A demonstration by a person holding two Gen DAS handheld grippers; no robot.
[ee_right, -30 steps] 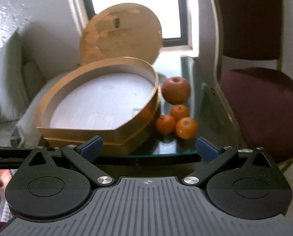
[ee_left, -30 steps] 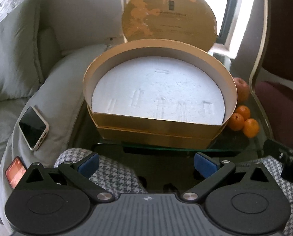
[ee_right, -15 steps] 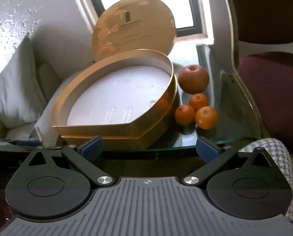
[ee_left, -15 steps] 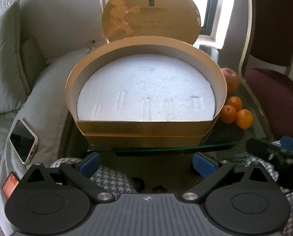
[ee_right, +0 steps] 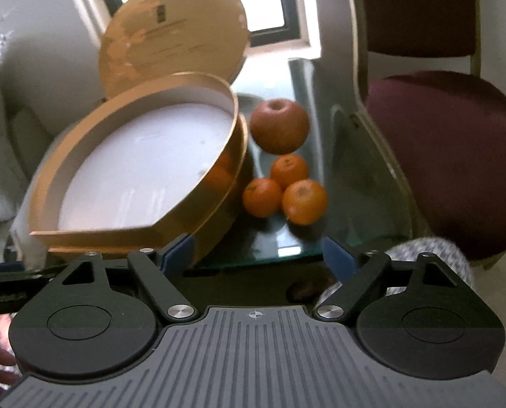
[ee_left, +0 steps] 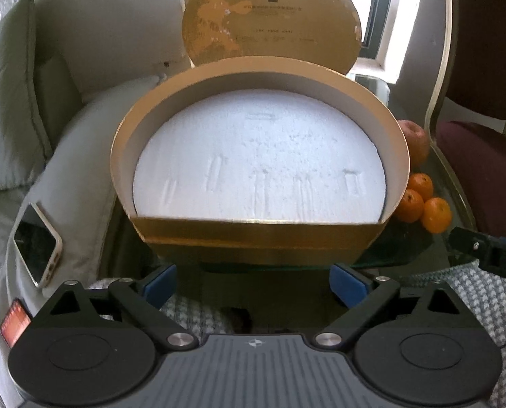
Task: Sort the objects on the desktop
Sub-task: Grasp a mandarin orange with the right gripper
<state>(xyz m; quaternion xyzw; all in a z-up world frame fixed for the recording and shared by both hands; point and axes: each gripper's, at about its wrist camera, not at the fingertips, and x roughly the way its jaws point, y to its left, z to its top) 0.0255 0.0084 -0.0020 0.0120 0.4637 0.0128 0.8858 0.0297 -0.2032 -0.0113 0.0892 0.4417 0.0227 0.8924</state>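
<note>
The task's things sit on a glass desk (ee_right: 287, 238): a gold box (ee_left: 259, 234) with a white foam insert (ee_left: 259, 166), its round lid (ee_left: 270, 17) propped upright behind it against the window, and to its right a red apple (ee_right: 280, 125) with three oranges (ee_right: 304, 200) bunched just beside the box wall.

Handling, as judged: the fruit is firm, round and smooth — liable to roll on glass once nudged, and the oranges touch one another, so taking one may shift the rest. A hold across the widest part of each fruit looks soundest. The box appears to be light card, stiff at the rim yet easily dented; the foam would crumble under a pinch. The lid stands only by leaning and could topple if knocked.

The left gripper (ee_left: 253, 284) has its fingers apart with nothing between them, having just been closing; it hangs before the near wall of the box. The right gripper (ee_right: 258, 255) is likewise partly spread and empty, its jaws also having just narrowed, and aimed toward the oranges.

Edges and room: the desk's near edge lies close under both grippers, and a maroon chair (ee_right: 450, 156) crowds the right side. A phone (ee_left: 37, 248) rests on a sofa arm at left, seemingly off the desk — the view there is distorted
</note>
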